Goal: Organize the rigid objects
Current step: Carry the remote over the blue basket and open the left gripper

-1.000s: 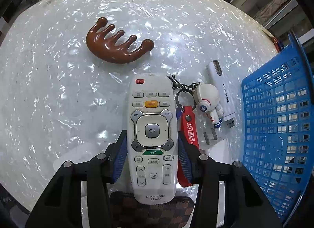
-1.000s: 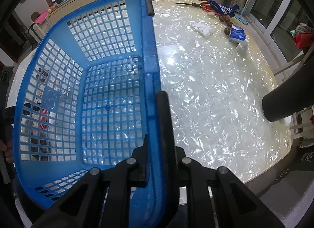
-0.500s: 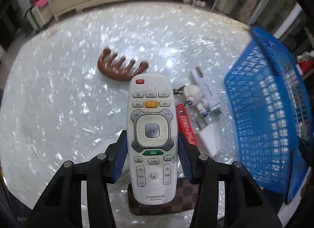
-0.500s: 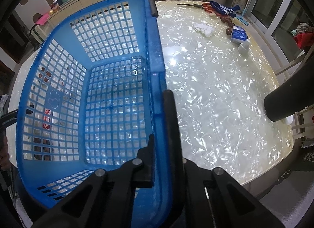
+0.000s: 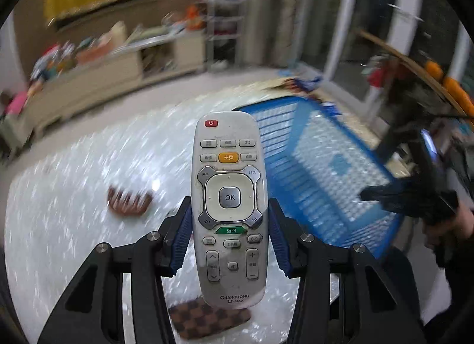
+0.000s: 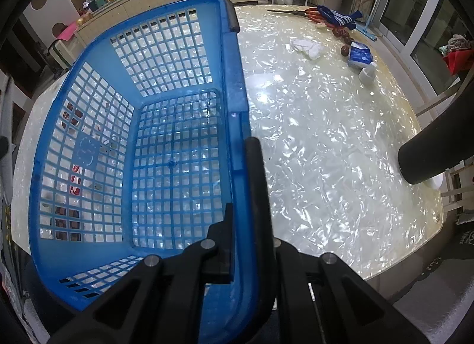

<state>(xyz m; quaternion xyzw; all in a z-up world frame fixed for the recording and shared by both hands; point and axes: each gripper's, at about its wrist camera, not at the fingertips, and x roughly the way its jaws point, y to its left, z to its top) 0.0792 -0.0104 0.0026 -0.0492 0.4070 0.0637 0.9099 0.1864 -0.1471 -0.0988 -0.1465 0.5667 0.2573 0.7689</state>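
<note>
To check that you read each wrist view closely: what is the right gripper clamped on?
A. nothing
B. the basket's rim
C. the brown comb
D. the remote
B: the right gripper is shut on the rim of the blue basket; the remote sits in the left gripper.
</note>
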